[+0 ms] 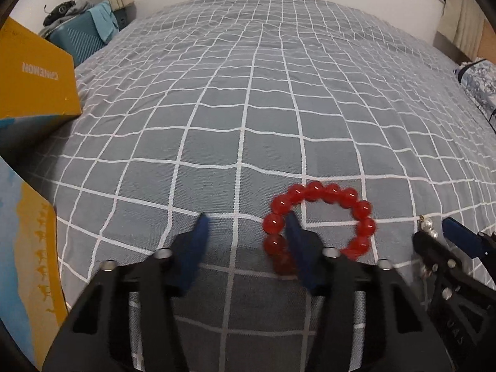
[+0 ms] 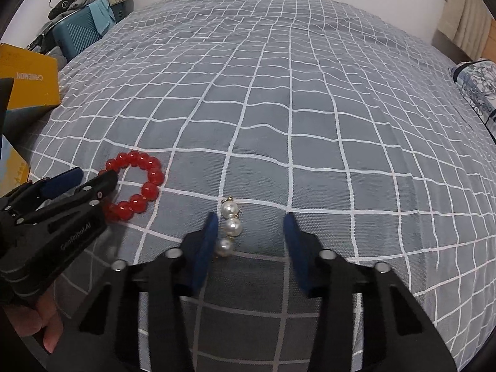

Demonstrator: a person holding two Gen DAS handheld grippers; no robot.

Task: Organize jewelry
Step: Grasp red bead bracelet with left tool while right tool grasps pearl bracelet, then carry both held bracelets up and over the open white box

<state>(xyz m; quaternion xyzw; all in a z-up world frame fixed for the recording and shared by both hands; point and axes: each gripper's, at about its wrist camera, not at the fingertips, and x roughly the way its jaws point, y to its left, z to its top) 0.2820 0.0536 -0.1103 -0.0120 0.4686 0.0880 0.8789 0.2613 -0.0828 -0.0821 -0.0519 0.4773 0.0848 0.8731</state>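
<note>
A red bead bracelet (image 1: 319,192) lies flat on the grey checked bedspread (image 1: 248,108). My left gripper (image 1: 247,226) is down at it and open. Its right fingertip stands inside the ring, so the bracelet's left arc lies between the jaws and nothing presses on it. In the right wrist view the bracelet (image 2: 148,186) and the left gripper (image 2: 94,175) are at the left. A short string of three white pearls (image 2: 232,226) lies between the jaws of my open right gripper (image 2: 251,226), close against the left fingertip (image 2: 210,229). The right gripper (image 1: 432,231) also shows at the left wrist view's right edge.
A yellow box (image 1: 34,77) sits on the bed at the left, with another yellow and blue box (image 1: 28,263) nearer. A teal suitcase (image 1: 77,40) stands beyond the bed. A patterned pillow (image 1: 477,86) is at the right edge. A person's hand (image 2: 46,325) holds the left gripper.
</note>
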